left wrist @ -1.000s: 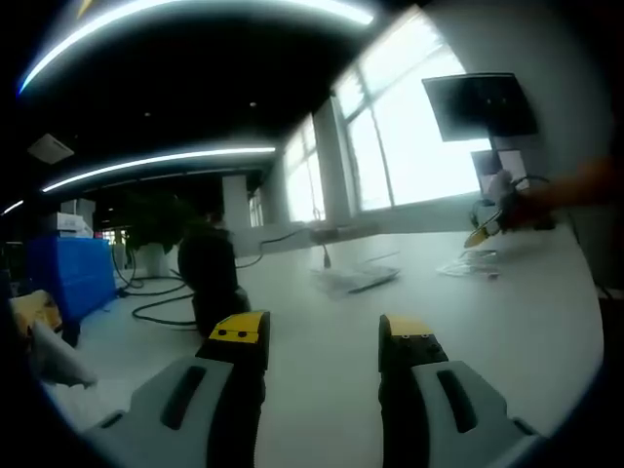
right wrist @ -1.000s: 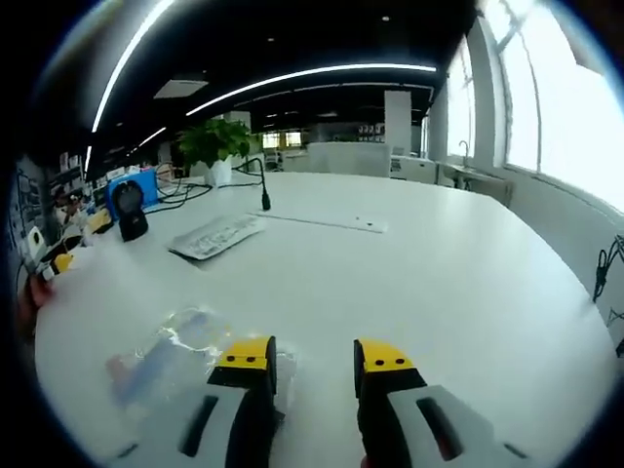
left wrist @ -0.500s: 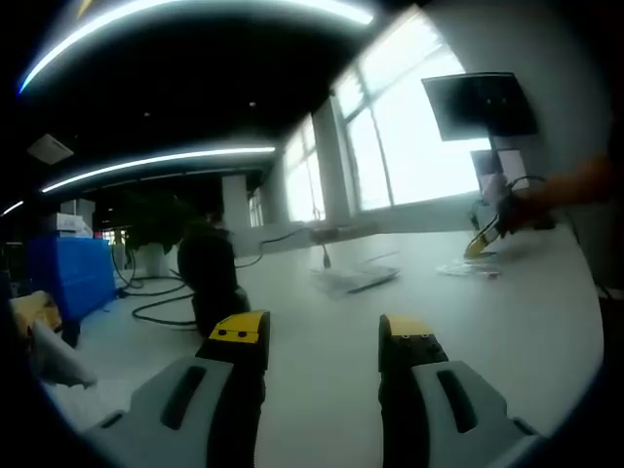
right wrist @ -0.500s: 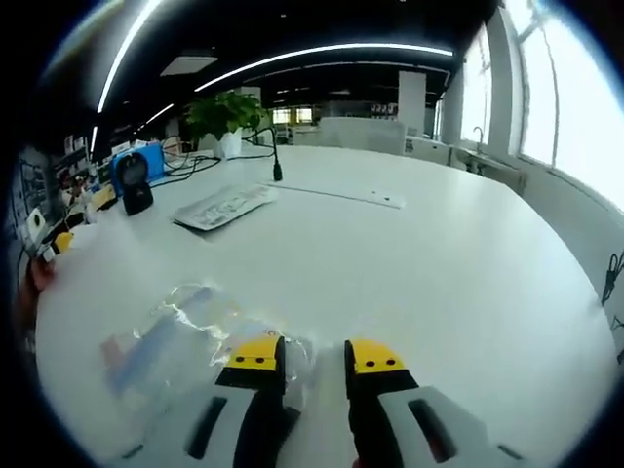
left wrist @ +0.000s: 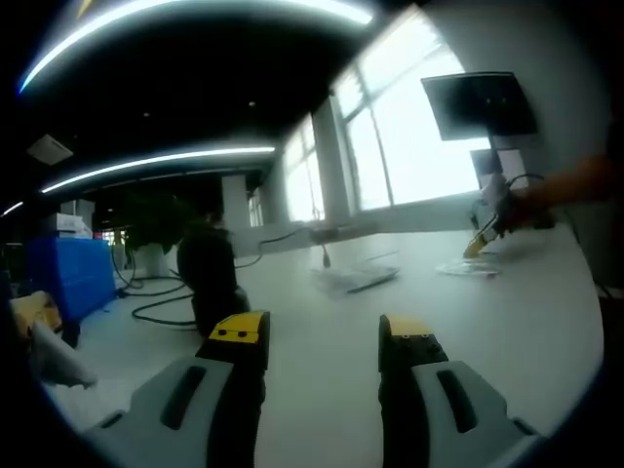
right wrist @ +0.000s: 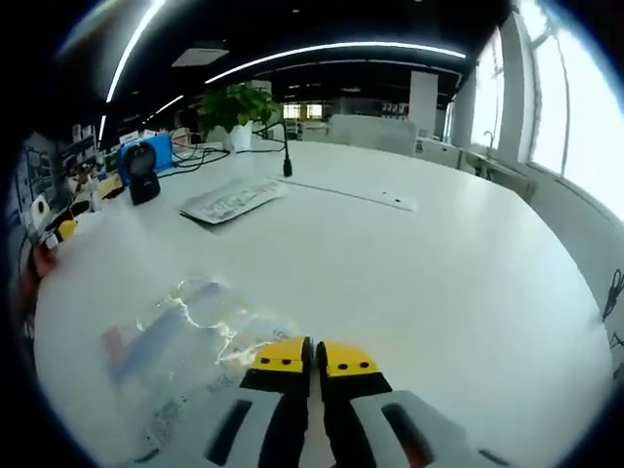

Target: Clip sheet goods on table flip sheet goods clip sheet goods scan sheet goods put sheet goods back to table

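Note:
The sheet goods (right wrist: 185, 331) are a flat clear plastic bag with blue and red print, lying on the white table (right wrist: 439, 263). My right gripper (right wrist: 312, 353) is shut, its yellow-tipped jaws pressed together on the bag's near right corner. From the left gripper view the same bag (left wrist: 468, 265) lies far off to the right, with the right gripper (left wrist: 485, 234) and a person's hand at it. My left gripper (left wrist: 322, 336) is open over bare table, with nothing between its jaws.
A black barcode scanner (right wrist: 144, 180) stands by a blue box (right wrist: 148, 151) at the table's far left; the scanner (left wrist: 210, 278) looms close ahead of the left gripper. A flat white pack (right wrist: 232, 200) lies mid-table. Cables and a potted plant (right wrist: 234, 102) sit behind.
The right gripper's jaws have closed from wide apart to together on the bag's corner, and the gripper has moved slightly forward. The left gripper has not moved.

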Tool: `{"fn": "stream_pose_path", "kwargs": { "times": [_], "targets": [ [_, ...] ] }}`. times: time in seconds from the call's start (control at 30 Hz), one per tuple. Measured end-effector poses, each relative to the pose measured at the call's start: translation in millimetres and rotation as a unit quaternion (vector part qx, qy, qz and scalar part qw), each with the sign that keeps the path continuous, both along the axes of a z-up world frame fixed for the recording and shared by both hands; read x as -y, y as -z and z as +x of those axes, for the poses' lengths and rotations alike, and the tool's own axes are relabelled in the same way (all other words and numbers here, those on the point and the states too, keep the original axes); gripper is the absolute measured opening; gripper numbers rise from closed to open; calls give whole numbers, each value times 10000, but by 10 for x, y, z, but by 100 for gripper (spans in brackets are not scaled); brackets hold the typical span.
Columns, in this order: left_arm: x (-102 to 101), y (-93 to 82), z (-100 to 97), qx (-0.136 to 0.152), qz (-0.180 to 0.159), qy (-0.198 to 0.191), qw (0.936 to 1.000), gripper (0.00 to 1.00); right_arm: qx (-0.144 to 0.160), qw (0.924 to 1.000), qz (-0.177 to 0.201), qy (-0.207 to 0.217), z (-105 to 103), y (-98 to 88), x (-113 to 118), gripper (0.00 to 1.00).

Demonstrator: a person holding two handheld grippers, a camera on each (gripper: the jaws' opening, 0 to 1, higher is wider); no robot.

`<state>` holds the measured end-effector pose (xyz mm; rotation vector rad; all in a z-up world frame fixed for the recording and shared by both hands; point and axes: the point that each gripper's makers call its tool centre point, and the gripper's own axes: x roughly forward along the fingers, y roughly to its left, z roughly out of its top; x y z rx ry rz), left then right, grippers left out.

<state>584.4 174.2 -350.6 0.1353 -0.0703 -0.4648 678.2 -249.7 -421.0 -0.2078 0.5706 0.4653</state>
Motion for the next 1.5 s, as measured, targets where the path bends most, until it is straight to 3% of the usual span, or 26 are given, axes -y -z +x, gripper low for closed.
{"fn": "stream_pose_path", "kwargs": {
  "times": [0.17, 0.43, 0.67, 0.77, 0.87, 1.07, 1.5],
  "targets": [
    [-1, 1, 1, -1, -3, 0, 10000, 37, 214, 9992, -227, -251, -41, -35, -53, 0],
    [-6, 5, 0, -5, 6, -8, 10000, 37, 298, 9993, -67, -207, -120, -180, -117, 0],
    [-3, 5, -5, 0, 12, 5, 10000, 37, 537, 9975, 434, -117, -226, -486, -226, 0],
    [-4, 8, -3, -6, 8, 4, 10000, 37, 270, 9958, 853, 198, -256, -540, -207, 0],
    [-5, 8, -2, -6, 7, 0, 10000, 37, 588, 9937, 954, 75, -242, -668, -204, 0],
    [-2, 12, -2, -9, 20, 1, 10000, 37, 655, 9877, 1410, 190, -153, -804, -100, 0],
    [-1, 6, -4, -2, 8, 0, 10000, 37, 1146, 9775, 1766, 131, -237, -1182, -241, 0]
  ]
}}
